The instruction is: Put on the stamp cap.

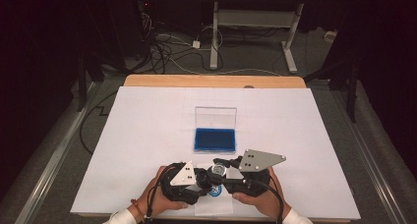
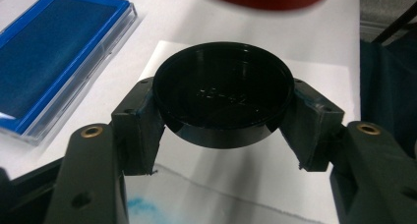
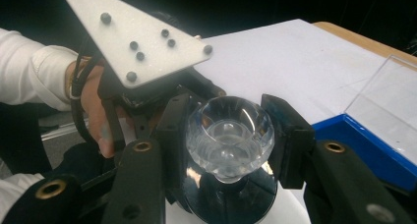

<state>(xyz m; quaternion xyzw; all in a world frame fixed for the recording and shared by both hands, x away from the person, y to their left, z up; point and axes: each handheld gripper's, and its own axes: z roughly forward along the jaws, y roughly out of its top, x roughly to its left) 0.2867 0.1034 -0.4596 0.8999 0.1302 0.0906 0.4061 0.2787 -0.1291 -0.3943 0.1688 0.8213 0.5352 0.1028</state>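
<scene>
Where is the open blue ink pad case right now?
In the high view, the blue ink pad case sits mid-table, clear lid upright, just beyond both grippers.

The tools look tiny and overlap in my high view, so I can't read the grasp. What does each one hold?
Observer: The right tool is closed on a clear faceted knob.
Operator: And the left?
Observer: The left tool clamps a black round cap, with its hollow side facing that tool's camera.
Operator: Any marking on it?
Observer: There are faint raised characters inside the cap, too blurred to read.
</scene>
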